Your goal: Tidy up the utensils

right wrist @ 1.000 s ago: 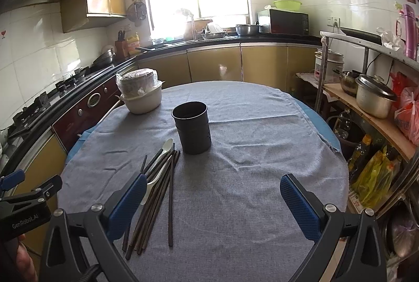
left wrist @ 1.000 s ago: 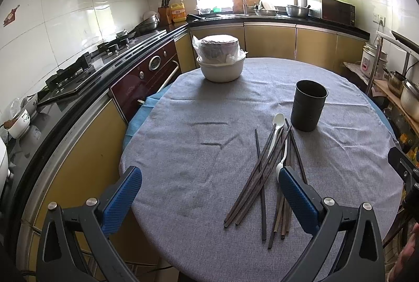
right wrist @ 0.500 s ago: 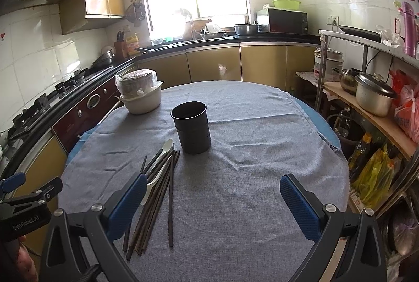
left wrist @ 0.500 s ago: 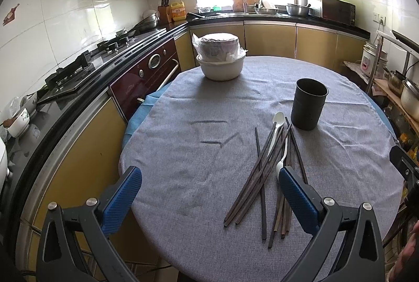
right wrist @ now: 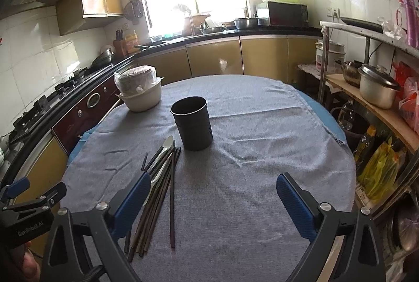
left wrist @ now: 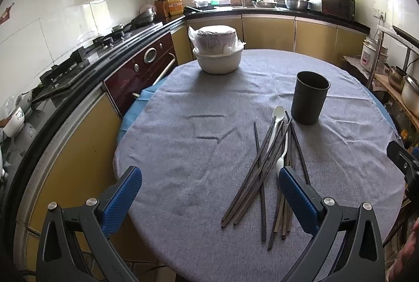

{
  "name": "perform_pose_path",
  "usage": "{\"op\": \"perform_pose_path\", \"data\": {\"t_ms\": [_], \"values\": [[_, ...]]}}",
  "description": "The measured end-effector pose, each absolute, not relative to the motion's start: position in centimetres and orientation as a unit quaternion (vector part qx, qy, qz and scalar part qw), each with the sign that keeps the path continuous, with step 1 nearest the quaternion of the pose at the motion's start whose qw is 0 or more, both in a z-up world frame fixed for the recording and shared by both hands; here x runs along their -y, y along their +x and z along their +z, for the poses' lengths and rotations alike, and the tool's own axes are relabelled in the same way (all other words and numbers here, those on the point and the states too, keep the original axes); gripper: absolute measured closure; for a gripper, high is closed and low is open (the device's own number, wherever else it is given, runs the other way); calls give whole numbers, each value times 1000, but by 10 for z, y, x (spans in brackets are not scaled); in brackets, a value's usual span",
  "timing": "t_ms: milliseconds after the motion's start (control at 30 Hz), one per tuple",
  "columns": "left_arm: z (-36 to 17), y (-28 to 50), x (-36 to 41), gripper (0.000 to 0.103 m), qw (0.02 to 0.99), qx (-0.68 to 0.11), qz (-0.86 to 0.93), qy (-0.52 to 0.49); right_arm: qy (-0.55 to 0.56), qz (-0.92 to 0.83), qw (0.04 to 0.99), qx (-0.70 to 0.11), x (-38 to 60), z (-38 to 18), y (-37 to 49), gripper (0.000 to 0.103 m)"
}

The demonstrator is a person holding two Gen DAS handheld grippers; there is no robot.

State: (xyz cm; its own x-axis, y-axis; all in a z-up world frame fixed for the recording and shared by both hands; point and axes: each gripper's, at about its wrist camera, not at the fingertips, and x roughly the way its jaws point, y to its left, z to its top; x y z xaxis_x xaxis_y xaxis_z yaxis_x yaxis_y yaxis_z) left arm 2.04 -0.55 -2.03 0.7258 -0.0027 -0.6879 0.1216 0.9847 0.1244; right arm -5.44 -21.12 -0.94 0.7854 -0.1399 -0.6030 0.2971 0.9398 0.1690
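Grey-clothed table (left wrist: 183, 125); right-view-only shelf pots (right wrist: 377, 90); left gripper (left wrist: 209, 187), right gripper (right wrist: 213, 193) wide apart, empty.

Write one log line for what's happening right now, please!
step: before first pick | left gripper: open, empty | right gripper: open, empty | chopsticks and white spoons: loose on gray tablecloth | black holder cup: upright

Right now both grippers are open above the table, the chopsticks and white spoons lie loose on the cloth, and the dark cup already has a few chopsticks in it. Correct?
Not quite: the dark cup is empty, as the right wrist view into its mouth shows. The rest holds: left gripper and right gripper are open, and the chopsticks and white spoons lie loose on the cloth.
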Motion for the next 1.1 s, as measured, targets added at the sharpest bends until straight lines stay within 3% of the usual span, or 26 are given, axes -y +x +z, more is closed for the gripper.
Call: {"op": "perform_pose_path", "data": {"t_ms": [200, 400, 467, 633, 700, 800, 1100], "values": [[-42, 66, -7, 0, 893, -442, -73, 33, 179, -76, 921, -337, 225, -30, -27, 21], [-64, 112, -8, 0, 875, -476, -92, 10, 236, -23, 896, -374, 236, -68, 25, 47], [-71, 125, -3, 5, 869, -481, -116, 7, 246, -11, 885, -396, 234, -82, 40, 56], [-95, 149, 12, 46, 843, -517, -146, 15, 298, 27, 859, -416, 230, -107, 70, 63], [-99, 153, 13, 51, 840, -521, -152, 11, 308, 32, 854, -418, 228, -113, 82, 65], [-99, 156, 11, 51, 843, -516, -151, 19, 322, 42, 848, -418, 219, -119, 106, 72], [-98, 179, -2, 51, 843, -514, -155, 25, 315, -25, 840, -442, 201, -144, 156, 72]]}}
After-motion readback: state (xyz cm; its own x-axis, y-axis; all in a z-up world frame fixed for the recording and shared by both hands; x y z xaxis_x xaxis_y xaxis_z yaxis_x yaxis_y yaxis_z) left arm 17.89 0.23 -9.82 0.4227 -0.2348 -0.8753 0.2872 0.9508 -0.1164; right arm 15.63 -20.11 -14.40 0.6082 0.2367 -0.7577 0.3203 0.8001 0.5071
